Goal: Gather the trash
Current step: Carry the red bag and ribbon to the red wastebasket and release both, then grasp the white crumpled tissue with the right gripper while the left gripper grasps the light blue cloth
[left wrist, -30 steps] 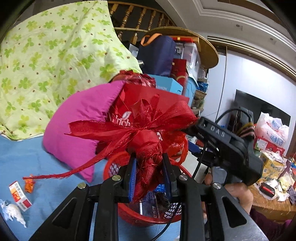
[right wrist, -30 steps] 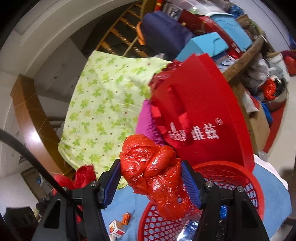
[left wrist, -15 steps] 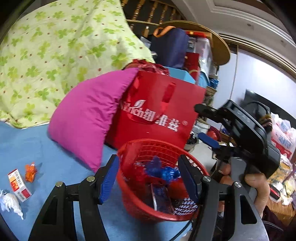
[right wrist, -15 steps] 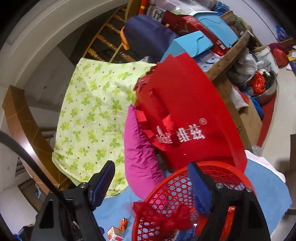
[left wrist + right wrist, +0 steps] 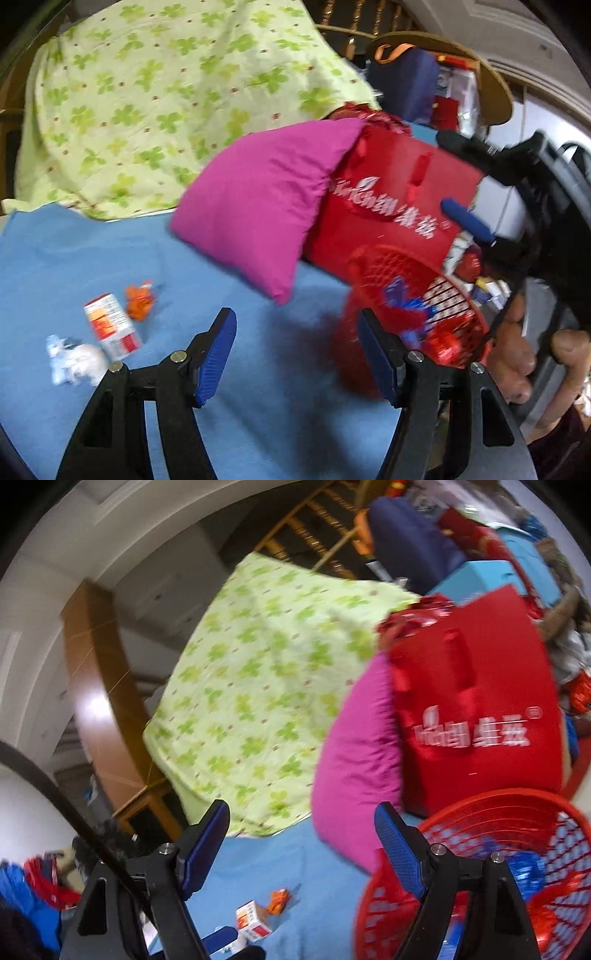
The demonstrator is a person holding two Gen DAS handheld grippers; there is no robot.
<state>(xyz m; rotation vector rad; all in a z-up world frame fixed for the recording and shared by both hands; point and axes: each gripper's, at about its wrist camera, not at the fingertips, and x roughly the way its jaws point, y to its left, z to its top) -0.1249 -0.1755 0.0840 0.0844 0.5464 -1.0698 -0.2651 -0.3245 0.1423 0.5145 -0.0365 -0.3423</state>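
A red mesh basket (image 5: 458, 332) with red and blue trash in it stands on the blue sheet (image 5: 110, 258), at right in the left wrist view and at lower right in the right wrist view (image 5: 491, 812). My left gripper (image 5: 295, 350) is open and empty, left of the basket. My right gripper (image 5: 301, 845) is open and empty, above the sheet beside the basket; it also shows at right in the left wrist view (image 5: 469, 192). On the sheet lie a small red-and-white box (image 5: 110, 326), an orange wrapper (image 5: 140, 302) and a crumpled white tissue (image 5: 74, 363).
A magenta pillow (image 5: 266, 206) and a red shopping bag (image 5: 391, 206) lean behind the basket. A green clover quilt (image 5: 166, 92) rises at the back. Cluttered shelves and bags stand beyond to the right.
Both grippers opened and dropped their red trash into the basket. Both have since swung left, away from the basket, bringing the box, wrapper and tissue closer into view.
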